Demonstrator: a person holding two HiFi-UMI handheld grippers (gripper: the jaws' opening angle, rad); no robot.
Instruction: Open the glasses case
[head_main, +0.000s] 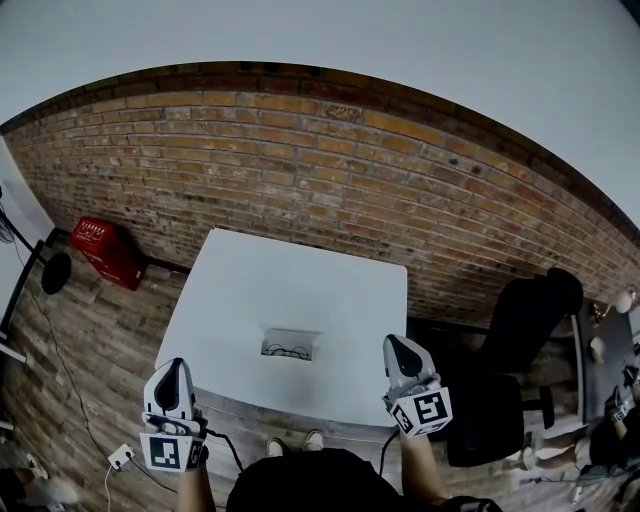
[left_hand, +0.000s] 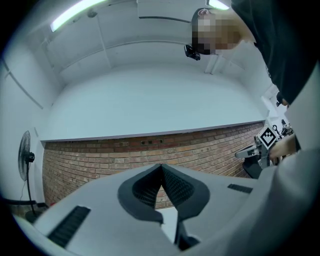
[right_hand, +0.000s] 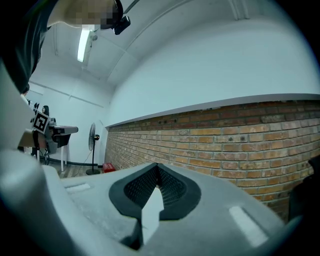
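Observation:
A pale glasses case (head_main: 290, 344) lies near the front middle of the white table (head_main: 300, 290); dark spectacles show at its front edge. My left gripper (head_main: 171, 372) hovers at the table's front left corner, shut and empty. At the front right edge my right gripper (head_main: 398, 350) is held, also shut with nothing in it. Both stand apart from the case, one on each side. In the left gripper view the left gripper (left_hand: 161, 167) has its tips pressed together against the brick wall behind. The right gripper (right_hand: 157, 167) looks the same in the right gripper view.
A brick wall (head_main: 330, 170) runs behind the table. A red crate (head_main: 105, 250) sits on the wooden floor at the left, by a black fan (head_main: 55, 272). A black office chair (head_main: 520, 340) stands to the right. A white power strip (head_main: 121, 457) lies on the floor.

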